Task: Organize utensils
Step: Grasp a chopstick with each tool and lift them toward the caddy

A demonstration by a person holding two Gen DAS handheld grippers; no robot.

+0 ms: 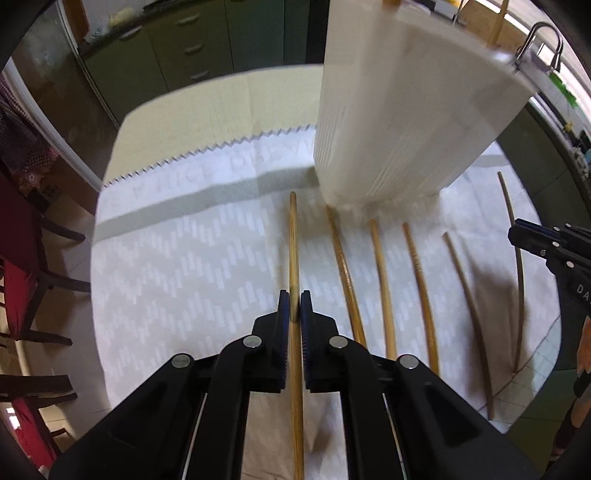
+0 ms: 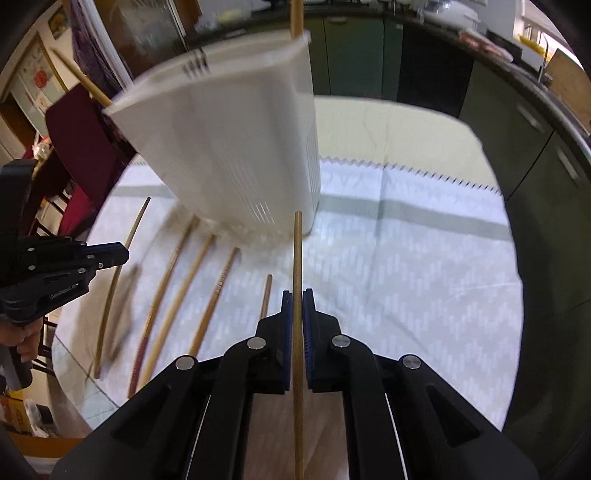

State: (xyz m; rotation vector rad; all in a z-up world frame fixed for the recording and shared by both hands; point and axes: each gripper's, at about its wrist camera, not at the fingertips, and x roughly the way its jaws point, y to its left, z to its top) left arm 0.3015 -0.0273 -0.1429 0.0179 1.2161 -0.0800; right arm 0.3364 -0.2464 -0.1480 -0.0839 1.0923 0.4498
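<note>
My left gripper [image 1: 294,299] is shut on a light wooden chopstick [image 1: 293,240] that points toward the tall white utensil holder [image 1: 399,110]. To its right, several more chopsticks [image 1: 382,288] lie side by side on the patterned cloth [image 1: 184,258]. My right gripper [image 2: 297,299] is shut on a darker chopstick [image 2: 297,254] whose tip reaches the foot of the holder [image 2: 229,147]. A few chopsticks [image 2: 295,14] stand inside the holder. Each gripper also shows at the edge of the other view: the right gripper [image 1: 511,232] and the left gripper [image 2: 125,254].
A metal clip [image 1: 539,48] sits on the holder's rim. Chairs with red cushions [image 1: 22,280] stand past the table's left edge. Green cabinets [image 1: 192,48] run behind the table. A person's hand [image 2: 22,339] grips the left tool.
</note>
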